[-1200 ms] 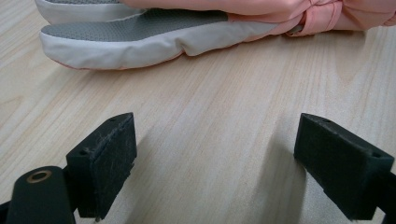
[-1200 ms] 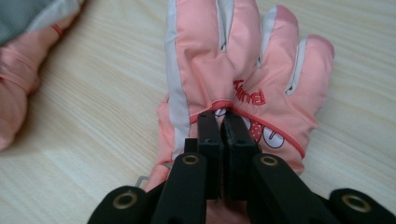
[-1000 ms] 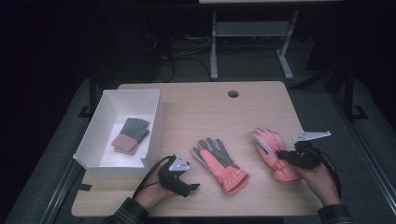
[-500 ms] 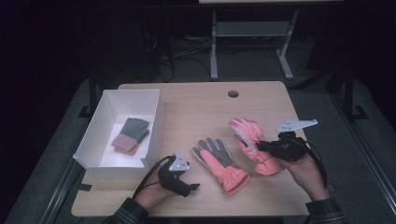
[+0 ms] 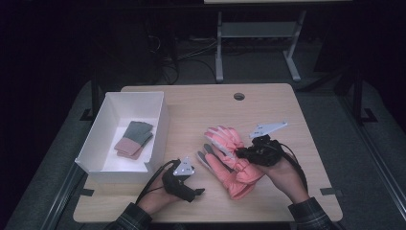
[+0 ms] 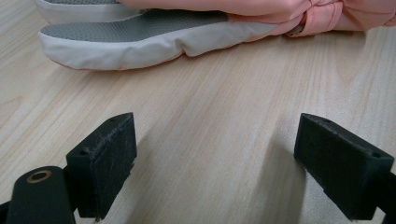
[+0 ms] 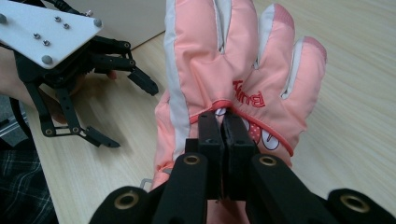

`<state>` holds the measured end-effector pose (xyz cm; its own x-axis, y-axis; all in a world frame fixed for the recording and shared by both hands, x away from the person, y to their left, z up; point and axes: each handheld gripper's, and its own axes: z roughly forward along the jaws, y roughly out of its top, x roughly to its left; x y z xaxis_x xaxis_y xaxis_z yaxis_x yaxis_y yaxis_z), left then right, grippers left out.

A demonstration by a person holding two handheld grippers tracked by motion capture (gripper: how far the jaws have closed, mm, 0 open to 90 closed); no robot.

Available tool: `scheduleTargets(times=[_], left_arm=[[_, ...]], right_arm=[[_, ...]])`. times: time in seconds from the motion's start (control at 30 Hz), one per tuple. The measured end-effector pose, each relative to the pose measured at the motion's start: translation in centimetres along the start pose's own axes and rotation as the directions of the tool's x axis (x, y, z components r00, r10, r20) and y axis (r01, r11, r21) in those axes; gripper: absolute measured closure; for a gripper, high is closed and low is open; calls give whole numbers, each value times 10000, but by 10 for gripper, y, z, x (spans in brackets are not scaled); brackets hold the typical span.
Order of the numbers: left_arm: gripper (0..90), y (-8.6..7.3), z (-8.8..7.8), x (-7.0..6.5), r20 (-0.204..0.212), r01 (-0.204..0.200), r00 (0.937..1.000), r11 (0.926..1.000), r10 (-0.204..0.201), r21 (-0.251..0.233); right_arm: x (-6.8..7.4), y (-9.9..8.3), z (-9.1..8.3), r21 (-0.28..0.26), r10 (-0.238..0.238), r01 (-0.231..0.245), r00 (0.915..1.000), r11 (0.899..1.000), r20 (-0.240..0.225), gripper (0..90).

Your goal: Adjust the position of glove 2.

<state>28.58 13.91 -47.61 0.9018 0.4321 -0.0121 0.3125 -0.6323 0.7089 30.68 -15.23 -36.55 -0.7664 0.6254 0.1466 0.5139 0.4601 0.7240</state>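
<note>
A pink glove (image 5: 224,139) hangs from my right gripper (image 5: 242,153), which is shut on its cuff area; the right gripper view shows the jaws pinching the pink fabric (image 7: 243,60) at the gripper (image 7: 224,126). This glove now overlaps a second pink glove (image 5: 237,178) that lies on the table with its grey palm up. My left gripper (image 5: 196,191) rests near the front edge, open and with nothing between its pads, just left of the lying glove (image 6: 154,32). The left gripper (image 7: 130,114) also appears in the right gripper view with its jaws apart.
A white box (image 5: 158,120) stands at the left of the wooden table (image 5: 268,110) and holds a folded grey and pink pair of gloves (image 5: 134,139). A round cable hole (image 5: 239,96) lies near the far edge.
My right gripper has carried its pink glove left and slightly up, from the table's right side to over the other glove. The left gripper has stayed put.
</note>
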Motion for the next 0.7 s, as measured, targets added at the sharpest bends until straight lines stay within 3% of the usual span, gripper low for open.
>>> scheduleTargets(times=[0.27, 0.7], left_arm=[[123, 0, -1, 0, -2, -37, 10000, 10000, 37, 57], [123, 1, 0, 0, -52, -120, 9999, 9999, 121, 34]], right_arm=[[9, 6, 23, 498, -64, 58, 9999, 9987, 138, 879], [13, -8, 60, 1374, 3, -25, 9999, 9905, 160, 875]])
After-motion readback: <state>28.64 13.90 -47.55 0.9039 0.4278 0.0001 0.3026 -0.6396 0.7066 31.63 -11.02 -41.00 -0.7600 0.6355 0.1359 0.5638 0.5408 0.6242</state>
